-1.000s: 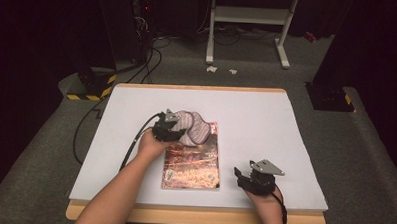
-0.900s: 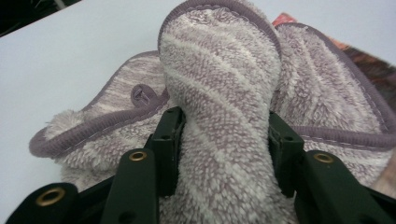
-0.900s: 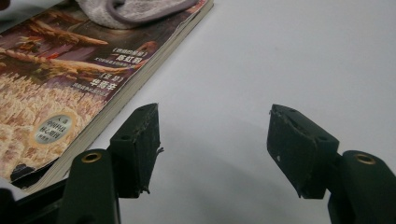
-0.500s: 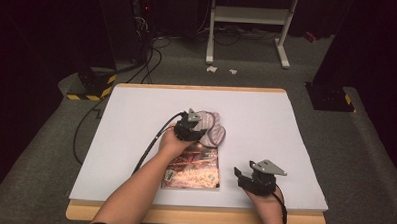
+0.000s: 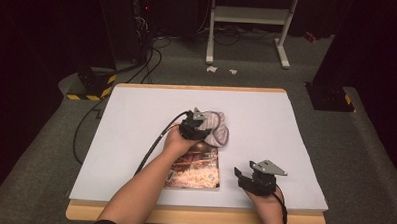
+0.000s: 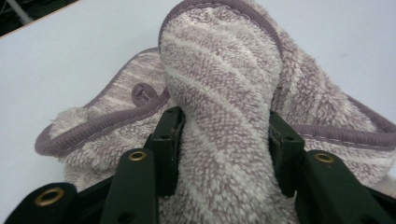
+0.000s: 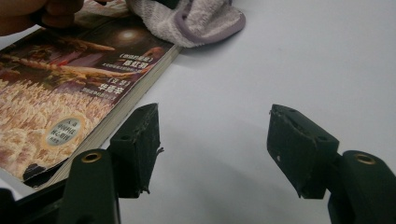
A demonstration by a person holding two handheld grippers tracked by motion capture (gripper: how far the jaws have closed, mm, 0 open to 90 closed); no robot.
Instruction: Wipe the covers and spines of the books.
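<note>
A fluffy lilac-and-white striped cloth (image 5: 217, 128) lies bunched at the far end of a paperback book (image 5: 197, 167) on the white table. My left gripper (image 5: 195, 126) is shut on the cloth (image 6: 224, 121), a thick fold squeezed between both pads. In the right gripper view the book (image 7: 60, 93) lies at the left, with the cloth (image 7: 196, 18) overlapping its far corner. My right gripper (image 5: 251, 178) rests near the table's front edge, right of the book, and its jaws (image 7: 215, 149) stand open over bare tabletop.
The white table top (image 5: 136, 120) has a wooden front rim. A black cable (image 5: 155, 140) trails from the left gripper across the table. Beyond the table stand a white metal frame (image 5: 249, 23) and a yellow-and-black striped base (image 5: 90, 85) on grey carpet.
My left hand has carried the cloth to the right, from the book's far left corner to its far right corner. The right gripper has stayed put.
</note>
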